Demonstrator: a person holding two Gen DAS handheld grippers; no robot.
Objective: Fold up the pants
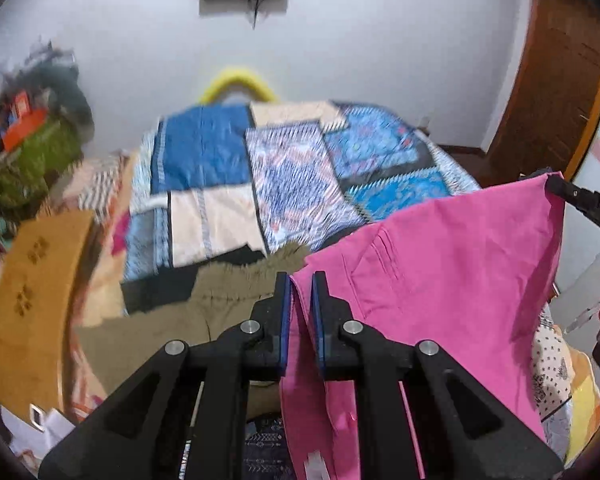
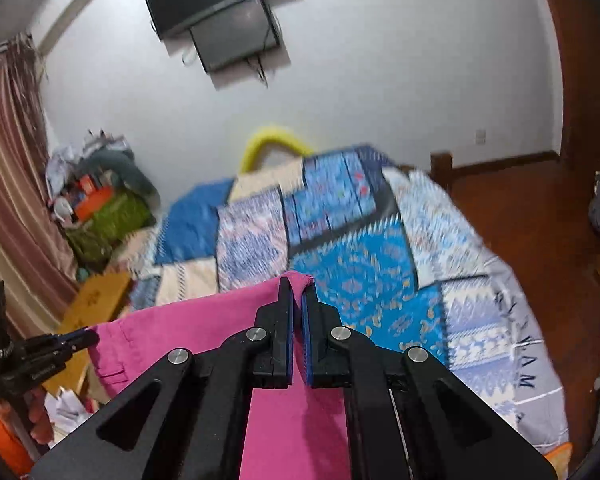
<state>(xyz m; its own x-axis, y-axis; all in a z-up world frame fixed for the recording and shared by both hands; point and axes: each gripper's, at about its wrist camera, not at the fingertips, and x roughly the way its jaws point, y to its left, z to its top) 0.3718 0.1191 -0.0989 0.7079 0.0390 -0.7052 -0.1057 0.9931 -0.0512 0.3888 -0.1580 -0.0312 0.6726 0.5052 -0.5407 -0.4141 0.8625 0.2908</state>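
Left gripper: clamped on one corner of the pink pants. Right gripper: pinching the opposite corner, cloth stretched between them (held aloft). Beneath: olive shorts. Beyond: patchwork bedspread, wall-mounted television.

A bed fills the middle of the room, spread with a patchwork quilt of blue, cream and patterned squares. A pair of olive-khaki shorts lies at its near edge. A yellow curved tube shows just past the far end. On the white wall hangs a dark television — cables dangling under it. A heap of clutter with a green bag sits beside striped curtains. Wooden door to the right — reddish wooden floor below.
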